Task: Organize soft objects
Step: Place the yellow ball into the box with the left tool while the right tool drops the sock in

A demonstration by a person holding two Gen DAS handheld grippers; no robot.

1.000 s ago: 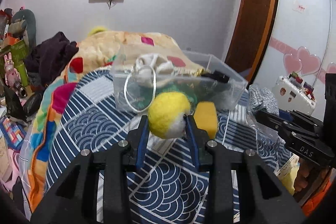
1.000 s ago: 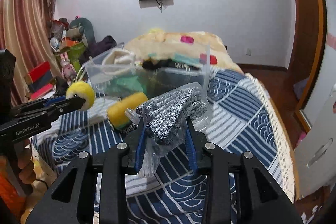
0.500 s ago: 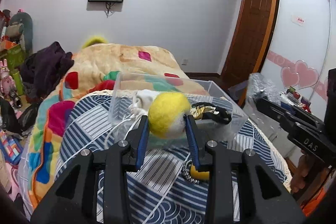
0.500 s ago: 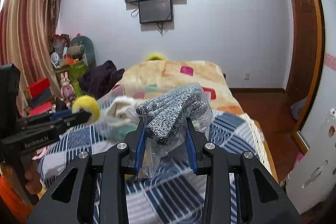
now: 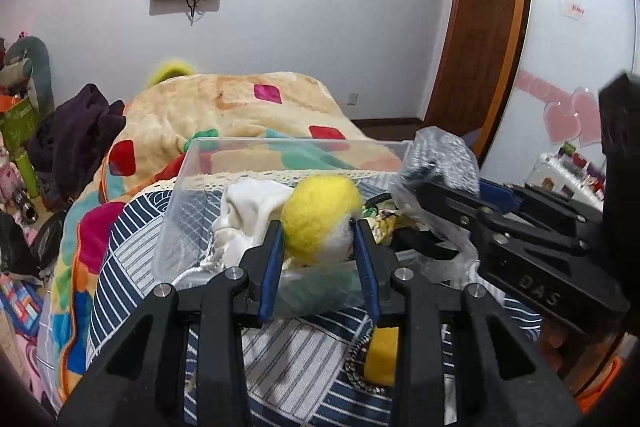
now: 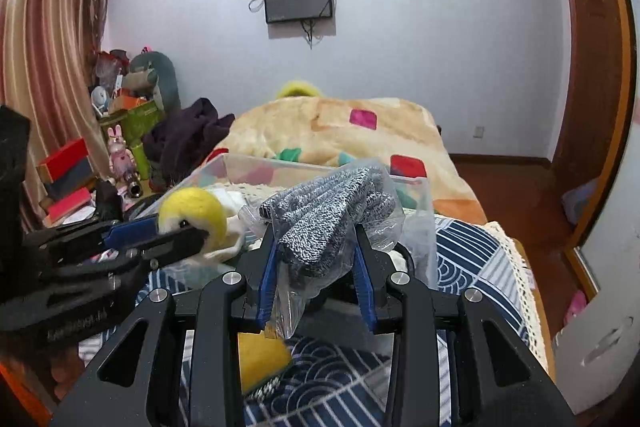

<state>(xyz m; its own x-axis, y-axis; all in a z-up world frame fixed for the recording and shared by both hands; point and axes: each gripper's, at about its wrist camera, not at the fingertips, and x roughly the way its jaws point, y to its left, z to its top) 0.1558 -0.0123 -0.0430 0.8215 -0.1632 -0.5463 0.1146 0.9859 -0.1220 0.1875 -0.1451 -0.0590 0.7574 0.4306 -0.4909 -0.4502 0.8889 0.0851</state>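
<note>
**Both tools loaded, held over the clear bin**

Bed (image 6: 472, 255): covered with a blue-and-white patterned spread; a beige blanket (image 5: 240, 107) with coloured patches is heaped at 12 o'clock in both views.

Clear plastic bin (image 5: 192, 163): sits on the bed in front of me. Inside it I see a white cloth (image 5: 248, 211) at the 9 o'clock side and dark items toward 3 o'clock, too tangled to identify.

My right tool (image 6: 315, 265): clenched on a clear bag of grey knit fabric (image 6: 328, 215). In the left wrist view the bag (image 5: 440, 163) hangs over the bin's 3 o'clock corner.

My left tool (image 5: 318, 247): clenched on a yellow-and-white wool ball (image 5: 320, 219), one blue pad against each side. The ball is up over the bin's near wall, just beside the white cloth. From the right wrist view the ball (image 6: 192, 211) lies at 9 o'clock of the bag.

Yellow sponge (image 5: 382, 355): lies on the spread outside the bin, at 6 o'clock under my tools, partly hidden by a finger.
</note>
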